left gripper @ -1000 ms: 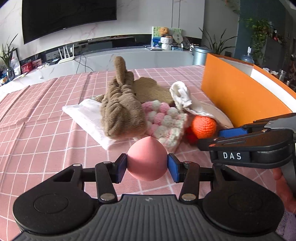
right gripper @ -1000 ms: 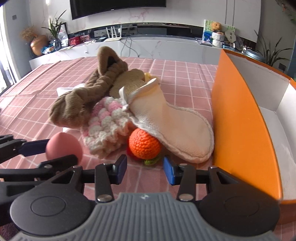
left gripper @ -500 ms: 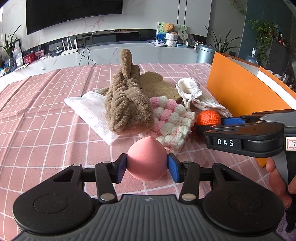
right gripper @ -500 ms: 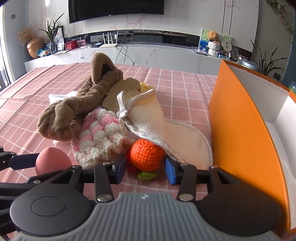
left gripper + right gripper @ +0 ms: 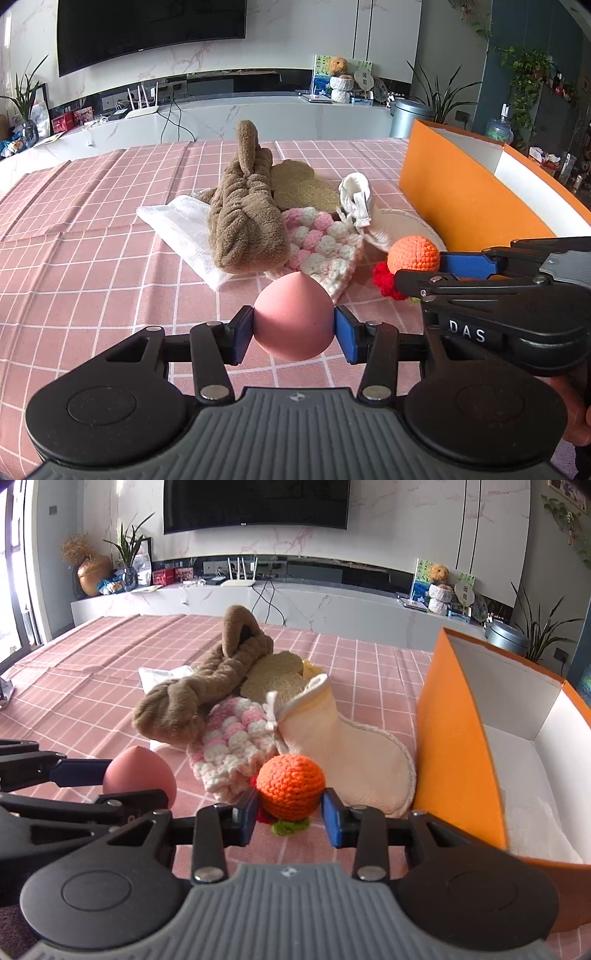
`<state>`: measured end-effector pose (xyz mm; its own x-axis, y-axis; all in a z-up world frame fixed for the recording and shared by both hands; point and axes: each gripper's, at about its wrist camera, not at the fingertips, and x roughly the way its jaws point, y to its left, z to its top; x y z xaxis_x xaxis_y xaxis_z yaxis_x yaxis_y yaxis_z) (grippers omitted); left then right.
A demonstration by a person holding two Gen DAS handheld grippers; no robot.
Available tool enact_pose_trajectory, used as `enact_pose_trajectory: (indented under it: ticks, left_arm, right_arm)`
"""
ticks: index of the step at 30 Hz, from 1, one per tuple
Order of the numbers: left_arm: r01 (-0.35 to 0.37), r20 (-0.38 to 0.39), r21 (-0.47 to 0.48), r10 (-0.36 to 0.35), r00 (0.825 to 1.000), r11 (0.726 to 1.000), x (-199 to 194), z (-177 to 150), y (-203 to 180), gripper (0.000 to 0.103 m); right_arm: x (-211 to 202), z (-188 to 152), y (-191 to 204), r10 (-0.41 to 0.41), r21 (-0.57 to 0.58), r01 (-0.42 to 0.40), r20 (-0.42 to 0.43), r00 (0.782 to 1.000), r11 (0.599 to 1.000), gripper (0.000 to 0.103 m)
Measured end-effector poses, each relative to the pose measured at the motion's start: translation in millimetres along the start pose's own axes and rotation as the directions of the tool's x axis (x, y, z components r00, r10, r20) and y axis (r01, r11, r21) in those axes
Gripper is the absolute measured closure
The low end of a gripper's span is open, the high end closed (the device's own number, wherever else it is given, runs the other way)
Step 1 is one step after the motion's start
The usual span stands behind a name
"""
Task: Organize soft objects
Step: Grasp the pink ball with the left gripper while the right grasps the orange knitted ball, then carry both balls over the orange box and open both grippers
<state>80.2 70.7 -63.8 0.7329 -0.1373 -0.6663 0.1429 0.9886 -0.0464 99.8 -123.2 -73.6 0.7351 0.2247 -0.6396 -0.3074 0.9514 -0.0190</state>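
**Both grippers loaded beside the box**

In the left wrist view, the left gripper has its jaws about half open, clamped on a smooth pink egg-shaped sponge above the checked desk. Squeeze unevenly and that rounded shape could pop free.

In the right wrist view, the right gripper's jaws have just been closing onto the nubbly crocheted orange ball, pads at its sides. Its red and green trim could snag the fluffy pile. The orange box stands just right.
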Motion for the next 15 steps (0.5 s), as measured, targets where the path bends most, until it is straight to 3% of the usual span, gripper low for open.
enact_pose_trajectory:
  ticks: [15]
  left_arm:
    - [-0.025, 0.094, 0.037, 0.021, 0.995, 0.999, -43.1, 11.2, -27.7, 0.051]
  right_arm:
    - [-67.5, -2.3, -16.3, 0.026, 0.031, -0.03, 0.127, 0.992, 0.999, 0.066]
